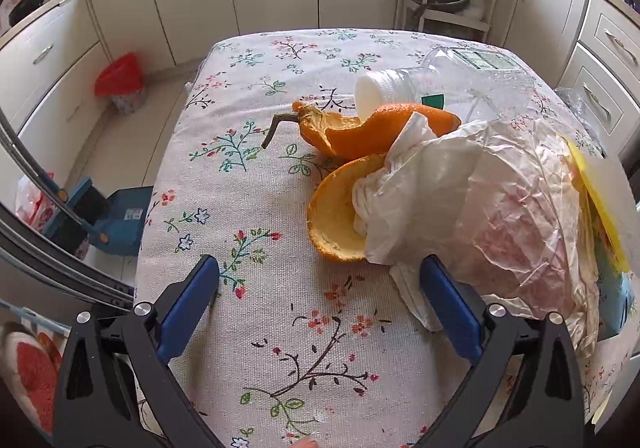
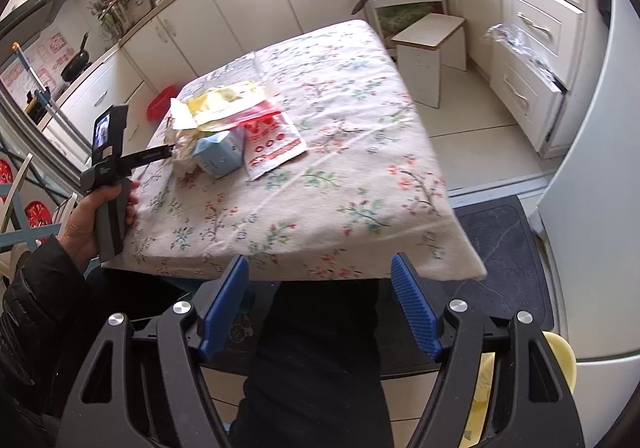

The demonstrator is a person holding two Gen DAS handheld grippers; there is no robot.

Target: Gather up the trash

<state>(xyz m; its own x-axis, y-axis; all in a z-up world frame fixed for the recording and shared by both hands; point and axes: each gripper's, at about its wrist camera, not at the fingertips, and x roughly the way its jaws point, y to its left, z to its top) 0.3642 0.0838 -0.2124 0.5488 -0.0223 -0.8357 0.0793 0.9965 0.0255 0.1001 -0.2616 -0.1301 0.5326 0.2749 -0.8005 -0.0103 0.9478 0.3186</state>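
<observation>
In the left wrist view, trash lies on the floral tablecloth [image 1: 248, 308]: orange peel pieces [image 1: 340, 136], a crumpled white plastic bag [image 1: 480, 208], a clear plastic bottle with a white cap [image 1: 440, 84] on its side, and yellow packaging [image 1: 596, 192] at the right. My left gripper [image 1: 320, 268] is open and empty just above the cloth, its right finger against the bag's edge. In the right wrist view the same pile [image 2: 224, 128] sits at the table's left, with a blue carton [image 2: 220, 152] and a red-printed bag [image 2: 272, 144]. My right gripper [image 2: 320, 268] is open and empty, off the table's near edge.
A red-lined bin [image 1: 120, 84] stands on the floor left of the table, with a blue dustpan and brush [image 1: 104, 216] nearer. Cabinets ring the room. A small stool [image 2: 432, 52] stands beyond the table, a fridge [image 2: 600, 208] at the right. The left gripper's handle [image 2: 108, 184] is at the table's left edge.
</observation>
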